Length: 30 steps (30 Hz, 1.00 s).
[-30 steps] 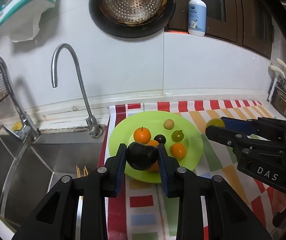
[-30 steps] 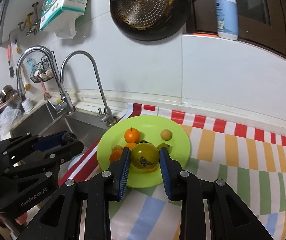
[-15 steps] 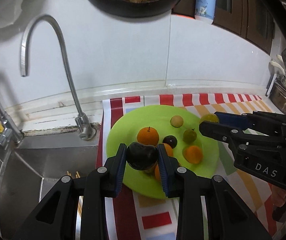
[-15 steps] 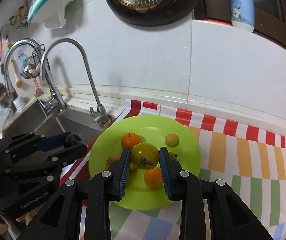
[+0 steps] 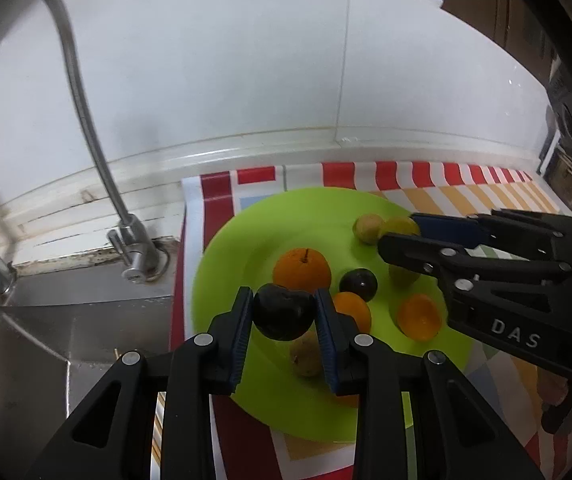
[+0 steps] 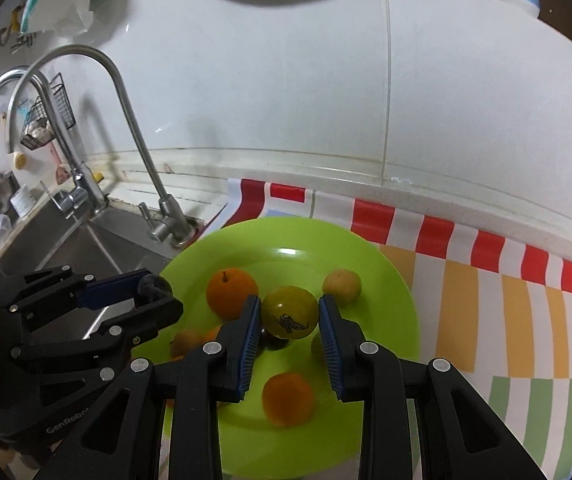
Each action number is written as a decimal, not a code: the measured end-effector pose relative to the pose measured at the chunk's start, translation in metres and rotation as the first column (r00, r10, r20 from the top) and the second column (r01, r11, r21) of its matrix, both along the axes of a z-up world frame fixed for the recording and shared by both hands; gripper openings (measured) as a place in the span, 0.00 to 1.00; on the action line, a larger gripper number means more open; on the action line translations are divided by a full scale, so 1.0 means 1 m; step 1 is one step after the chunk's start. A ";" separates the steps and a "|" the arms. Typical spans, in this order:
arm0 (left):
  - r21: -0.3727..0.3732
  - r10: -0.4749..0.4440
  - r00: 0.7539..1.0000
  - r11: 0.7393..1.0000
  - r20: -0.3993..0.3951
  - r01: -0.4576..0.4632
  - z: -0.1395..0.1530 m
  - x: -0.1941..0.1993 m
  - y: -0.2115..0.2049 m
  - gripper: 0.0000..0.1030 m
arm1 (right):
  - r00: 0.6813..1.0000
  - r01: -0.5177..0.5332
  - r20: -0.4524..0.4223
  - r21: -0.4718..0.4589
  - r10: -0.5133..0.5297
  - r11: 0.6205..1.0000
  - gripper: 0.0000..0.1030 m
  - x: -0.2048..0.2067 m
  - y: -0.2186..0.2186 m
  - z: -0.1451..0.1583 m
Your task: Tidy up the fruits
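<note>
A lime-green plate (image 5: 246, 248) (image 6: 374, 264) lies on a striped mat and holds several small fruits: oranges, a dark plum, yellow-brown ones. My left gripper (image 5: 284, 312) is shut on a dark plum (image 5: 284, 312) above the plate's left part; it also shows in the right wrist view (image 6: 142, 292). My right gripper (image 6: 289, 312) is shut on a yellow-green tomato (image 6: 289, 312) above the plate's middle; in the left wrist view it (image 5: 400, 232) reaches in from the right over the plate.
A steel sink (image 5: 66, 320) and a curved faucet (image 5: 86, 128) (image 6: 134, 128) lie left of the plate. The white tiled wall (image 5: 246, 80) stands behind. The striped mat (image 6: 506, 300) stretches to the right. A wire basket (image 6: 42, 120) hangs far left.
Both grippers have moved forward and lower over the plate, each still holding its fruit. The plate and fruits look larger and closer.
</note>
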<state>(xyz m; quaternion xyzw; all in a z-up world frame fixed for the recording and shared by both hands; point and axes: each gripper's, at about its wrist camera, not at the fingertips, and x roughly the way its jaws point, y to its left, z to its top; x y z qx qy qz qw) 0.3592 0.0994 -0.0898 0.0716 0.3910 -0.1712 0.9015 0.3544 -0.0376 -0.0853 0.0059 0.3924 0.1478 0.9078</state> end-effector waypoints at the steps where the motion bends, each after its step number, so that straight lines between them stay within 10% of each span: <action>1: 0.003 -0.003 1.000 1.000 0.002 0.003 0.000 -0.001 -0.001 0.32 | 1.000 0.000 -0.004 0.002 0.000 1.000 0.30 0.002 0.000 -0.001; 30: -0.015 0.101 0.962 0.995 0.254 -0.101 0.080 -0.119 -0.009 0.76 | 0.957 0.232 0.181 -0.008 -0.227 0.973 0.62 -0.134 -0.048 0.066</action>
